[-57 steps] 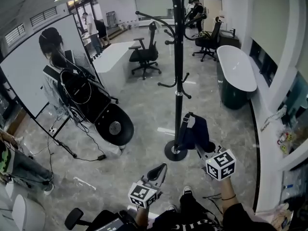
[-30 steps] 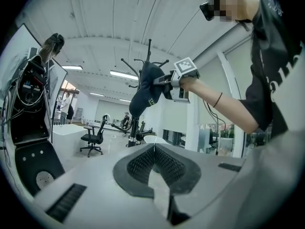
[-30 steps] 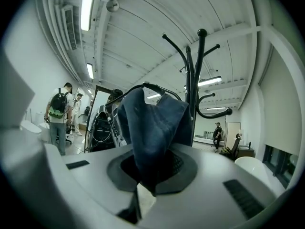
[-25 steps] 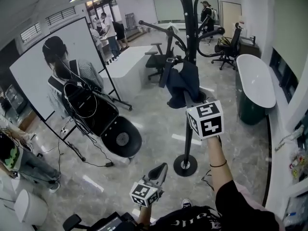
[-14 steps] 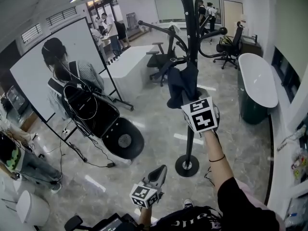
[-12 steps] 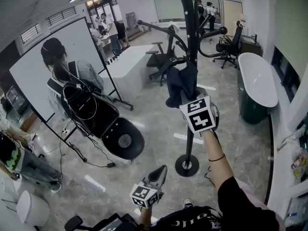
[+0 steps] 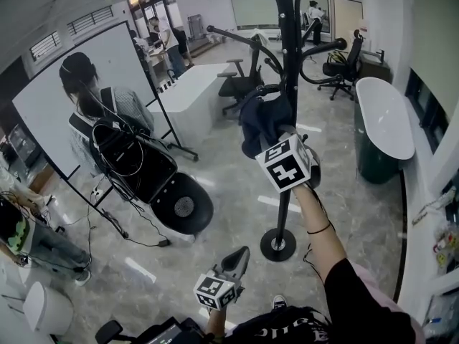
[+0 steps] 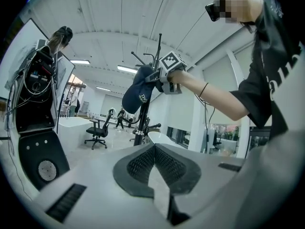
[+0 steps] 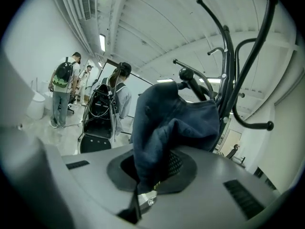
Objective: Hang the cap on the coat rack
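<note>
My right gripper [image 7: 281, 143] is raised at arm's length and shut on a dark blue cap [image 7: 262, 122]. The cap hangs against the black coat rack [image 7: 290, 63], right by one of its curved arms. In the right gripper view the cap [image 9: 171, 120] drapes over the pads, and a knobbed hook end [image 9: 185, 74] sits just behind it, beside the rack's pole [image 9: 229, 80]. Whether the cap rests on a hook I cannot tell. My left gripper [image 7: 237, 256] stays low near my body, shut with nothing between its pads [image 8: 164, 162]. From there the cap [image 8: 137, 95] shows high up.
The rack's round base [image 7: 277, 245] stands on the glossy floor in front of me. At the left are a whiteboard [image 7: 43, 106], a person with cabled gear [image 7: 107, 124] and a black stand with a round speaker [image 7: 183, 203]. Office chairs [image 7: 240, 84], a white desk [image 7: 190, 92] and a long white-topped counter [image 7: 384, 117] lie beyond.
My right gripper has lifted the cap from near the rack's base up to its hooked arms, then shifted it slightly left. The left gripper has stayed put.
</note>
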`<state>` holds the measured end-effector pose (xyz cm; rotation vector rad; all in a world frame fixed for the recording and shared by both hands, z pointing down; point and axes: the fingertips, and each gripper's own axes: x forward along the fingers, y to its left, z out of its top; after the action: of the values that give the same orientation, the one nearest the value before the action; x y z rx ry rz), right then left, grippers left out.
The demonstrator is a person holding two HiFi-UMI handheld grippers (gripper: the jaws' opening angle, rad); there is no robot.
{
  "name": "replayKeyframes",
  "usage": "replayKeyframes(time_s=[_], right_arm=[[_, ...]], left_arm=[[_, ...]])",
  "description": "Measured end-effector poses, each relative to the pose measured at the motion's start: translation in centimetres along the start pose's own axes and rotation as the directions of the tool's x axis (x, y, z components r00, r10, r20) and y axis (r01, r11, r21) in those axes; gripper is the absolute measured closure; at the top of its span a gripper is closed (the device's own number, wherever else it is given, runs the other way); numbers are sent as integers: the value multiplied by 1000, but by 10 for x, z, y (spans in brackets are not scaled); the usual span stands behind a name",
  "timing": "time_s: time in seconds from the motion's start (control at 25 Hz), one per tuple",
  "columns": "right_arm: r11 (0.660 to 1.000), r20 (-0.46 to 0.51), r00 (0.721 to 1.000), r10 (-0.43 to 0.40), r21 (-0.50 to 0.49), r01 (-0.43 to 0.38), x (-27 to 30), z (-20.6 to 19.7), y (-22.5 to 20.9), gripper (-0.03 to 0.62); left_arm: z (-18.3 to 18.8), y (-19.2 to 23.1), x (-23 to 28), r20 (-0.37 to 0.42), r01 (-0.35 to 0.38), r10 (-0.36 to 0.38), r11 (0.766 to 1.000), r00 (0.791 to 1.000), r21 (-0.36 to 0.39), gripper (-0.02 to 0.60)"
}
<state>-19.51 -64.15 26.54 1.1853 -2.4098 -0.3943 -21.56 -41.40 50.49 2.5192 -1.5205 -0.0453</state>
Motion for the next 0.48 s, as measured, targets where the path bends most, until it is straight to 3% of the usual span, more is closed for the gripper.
replayKeyframes(time_s=[0.48], right_arm=[[990, -12, 1000, -9, 139, 10, 23, -42, -6, 562]], left_arm=[[-3, -3, -6, -14, 4, -5, 1000, 1000, -18, 578]])
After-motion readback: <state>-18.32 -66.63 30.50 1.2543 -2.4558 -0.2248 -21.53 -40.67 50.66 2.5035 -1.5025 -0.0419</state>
